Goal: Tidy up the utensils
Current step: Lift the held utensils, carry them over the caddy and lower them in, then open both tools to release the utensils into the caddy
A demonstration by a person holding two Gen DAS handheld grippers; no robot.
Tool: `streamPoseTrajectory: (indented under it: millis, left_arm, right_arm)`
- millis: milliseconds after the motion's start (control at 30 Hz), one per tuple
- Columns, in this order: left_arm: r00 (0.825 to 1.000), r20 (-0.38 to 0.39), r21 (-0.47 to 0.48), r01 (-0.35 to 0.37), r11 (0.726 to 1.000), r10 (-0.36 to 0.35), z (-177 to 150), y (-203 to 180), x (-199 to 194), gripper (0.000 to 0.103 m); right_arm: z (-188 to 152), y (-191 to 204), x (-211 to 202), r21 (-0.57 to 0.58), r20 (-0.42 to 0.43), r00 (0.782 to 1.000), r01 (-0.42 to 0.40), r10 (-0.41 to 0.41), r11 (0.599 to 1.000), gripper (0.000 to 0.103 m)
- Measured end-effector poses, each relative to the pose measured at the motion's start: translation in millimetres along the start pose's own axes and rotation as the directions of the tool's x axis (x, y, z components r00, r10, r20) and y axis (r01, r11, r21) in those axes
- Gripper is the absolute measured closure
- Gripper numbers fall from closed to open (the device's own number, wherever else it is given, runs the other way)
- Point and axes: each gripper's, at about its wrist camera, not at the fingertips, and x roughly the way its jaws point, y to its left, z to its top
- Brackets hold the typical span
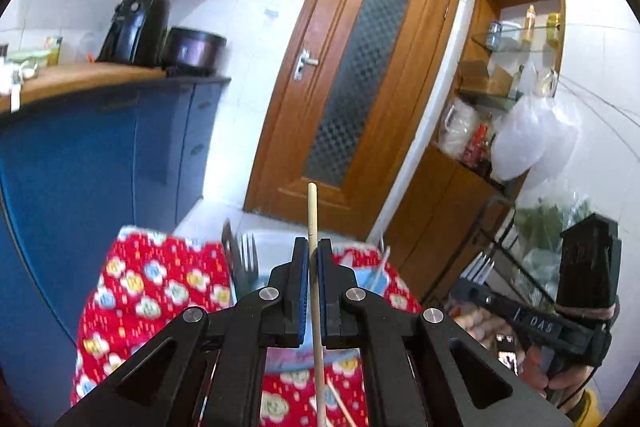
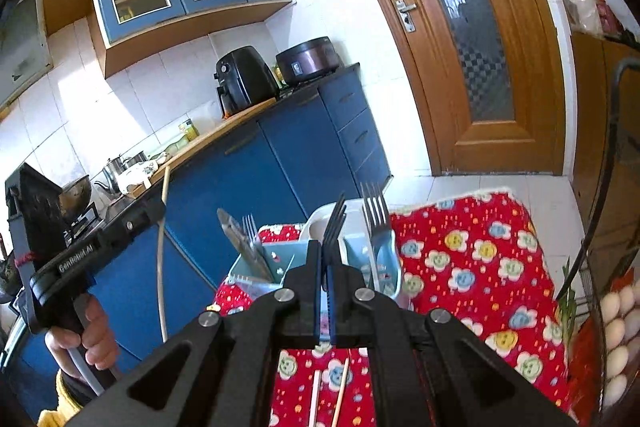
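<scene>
chopstick (image 1: pixel 313 227) base hidden under left tool (image 1: pixel 313 247); knife (image 2: pixel 240 239) perhaps blurred.

Utensil caddy (image 2: pixel 372 259) stands on the cloth-covered table (image 2: pixel 472 259), at its far edge; knife (image 2: pixel 240 239) and small fork (image 2: pixel 250 225) in caddy's left compartment, larger fork (image 2: pixel 376 211) in its right; two chopsticks (image 2: pixel 328 399) lie on the cloth near the camera; counter cabinets (image 2: pixel 280 155) left of table; air fryer (image 2: pixel 244 79) and rice cooker (image 2: pixel 308 61) on counter, cooker to the right; door (image 2: pixel 472 39) behind table; eggs (image 2: pixel 616 331) far right.
</scene>
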Motion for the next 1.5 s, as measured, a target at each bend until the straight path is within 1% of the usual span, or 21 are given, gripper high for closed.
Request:
streamPoseTrajectory:
  millis: [200,367,467,567,767,967,1167,1300,1333,1500]
  left_arm:
    - [0.997,0.073,0.021,-0.029,0.999,0.027,30,-5,10,0.099]
    - [0.988,0.143,0.037,-0.070,0.997,0.065,47,-5,24,0.099]
    - [0.979,0.183,0.040,-0.102,0.994,0.093,50,-2,35,0.099]
    - [0.965,0.223,0.038,-0.150,0.988,0.138,49,4,49,0.099]
    - [0.946,0.267,0.008,-0.192,0.981,0.183,33,20,74,0.099]
    - [0.944,0.263,0.002,-0.208,0.978,0.200,15,28,91,0.099]
    - [0.942,0.264,0.026,-0.222,0.975,0.207,0,27,94,0.099]
    - [0.949,0.244,0.048,-0.217,0.975,0.199,-7,25,97,0.099]
    - [0.952,0.236,0.051,-0.213,0.976,0.195,-9,25,97,0.099]
    - [0.962,0.189,0.047,-0.209,0.977,0.196,-13,28,100,0.098]
  right_arm:
    - [23,0,3,-0.013,0.028,0.999,0.015,-0.015,1.000,0.100]
    - [38,-1,5,-0.022,0.049,0.999,0.023,-0.022,0.999,0.100]
    - [44,0,8,-0.030,0.056,0.998,0.031,-0.030,0.999,0.100]
    - [47,-1,12,-0.041,0.060,0.997,0.045,-0.042,0.998,0.099]
    - [47,-4,27,-0.054,0.039,0.997,0.069,-0.067,0.996,0.100]
    - [40,-6,44,-0.067,-0.003,0.997,0.081,-0.081,0.994,0.100]
    - [30,-10,62,-0.070,-0.052,0.995,0.086,-0.089,0.994,0.100]
    - [23,-15,73,-0.056,-0.095,0.992,0.076,-0.081,0.996,0.098]
    - [21,-16,75,-0.050,-0.099,0.992,0.076,-0.081,0.996,0.096]
    - [20,-17,76,-0.038,-0.089,0.993,0.078,-0.081,0.996,0.094]
